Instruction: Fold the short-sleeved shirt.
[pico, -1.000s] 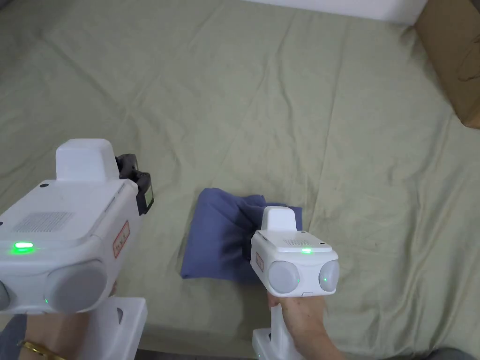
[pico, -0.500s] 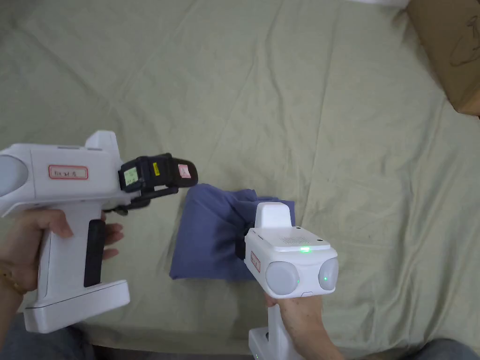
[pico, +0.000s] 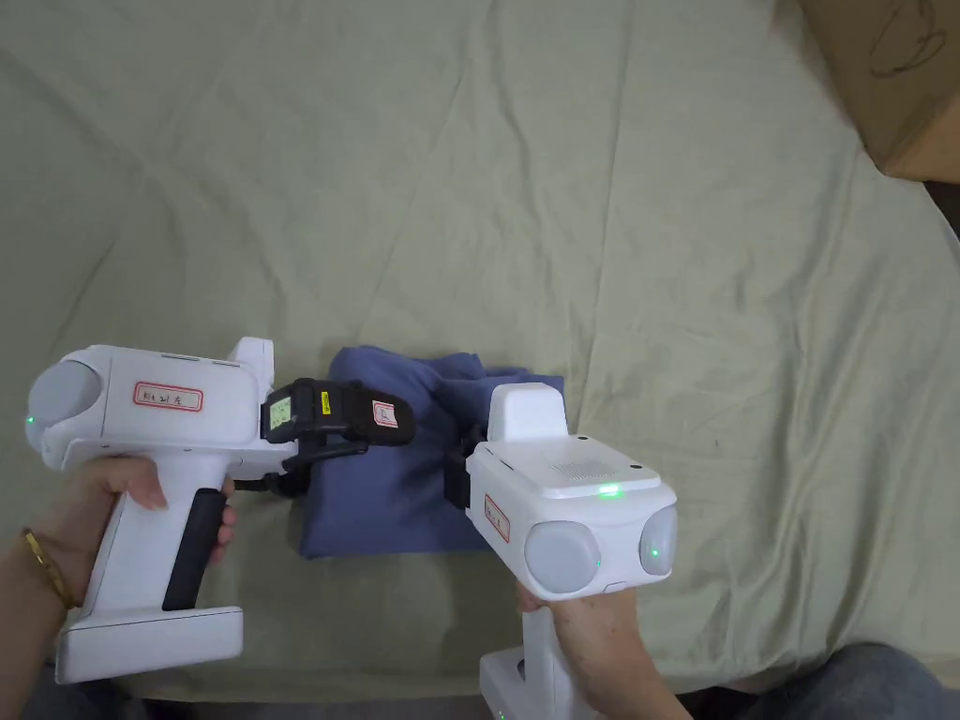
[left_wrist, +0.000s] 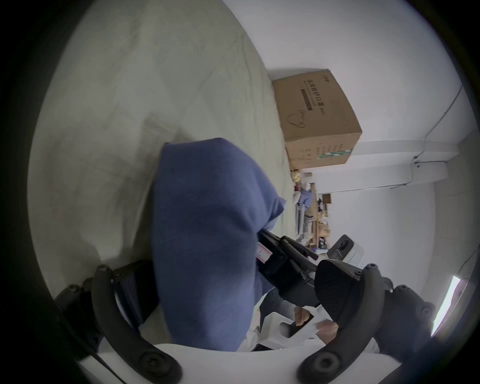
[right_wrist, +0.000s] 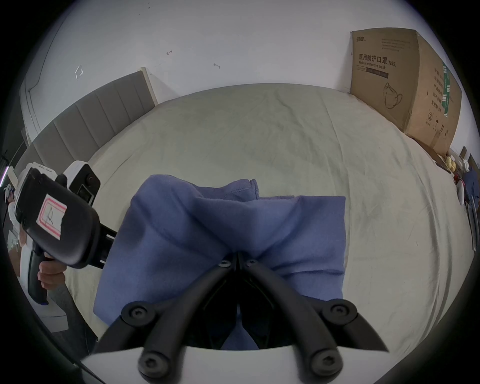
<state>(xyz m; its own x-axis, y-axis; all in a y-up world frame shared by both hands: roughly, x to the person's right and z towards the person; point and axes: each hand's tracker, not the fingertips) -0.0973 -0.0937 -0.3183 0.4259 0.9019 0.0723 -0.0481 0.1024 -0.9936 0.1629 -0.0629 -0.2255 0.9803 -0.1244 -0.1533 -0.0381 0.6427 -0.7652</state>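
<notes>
Left gripper (pico: 361, 422) moved onto soft blue folded shirt (pico: 403, 487), jaws spread | right gripper (right_wrist: 237, 259) jaws pinching shirt.

Head view looks steeply down on the bed sheet (pico: 562, 187) from above. Left gripper view sits close, rolled sideways, facing along the bed. Right gripper view sits low, facing the wall. All 3 share the blue shirt (pico: 394, 487) and cardboard box (pico: 891, 75).
</notes>
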